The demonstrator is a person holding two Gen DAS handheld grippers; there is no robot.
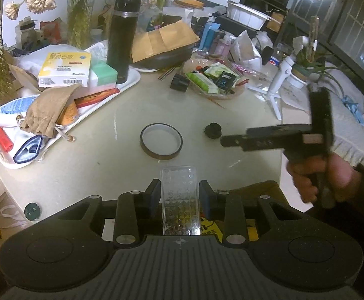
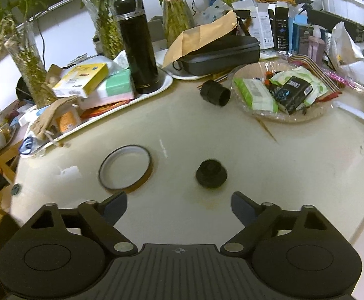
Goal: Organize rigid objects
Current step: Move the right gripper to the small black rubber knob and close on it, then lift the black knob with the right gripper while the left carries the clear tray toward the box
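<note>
Left gripper (image 1: pixel 179 197) — pinching a clear plastic case (image 1: pixel 179 200) between both pads, above the near table (image 1: pixel 101 160) edge. Right gripper (image 2: pixel 179 205) — spread wide, nothing held, just short of a black knob (image 2: pixel 211 173). Tape roll (image 2: pixel 126 167) flat beside the knob, apart.

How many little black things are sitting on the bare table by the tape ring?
2. A round black knob sits just right of the tape ring. A black tube-shaped cap lies farther back, beside the snack bowl. Clutter could hide more.
</note>
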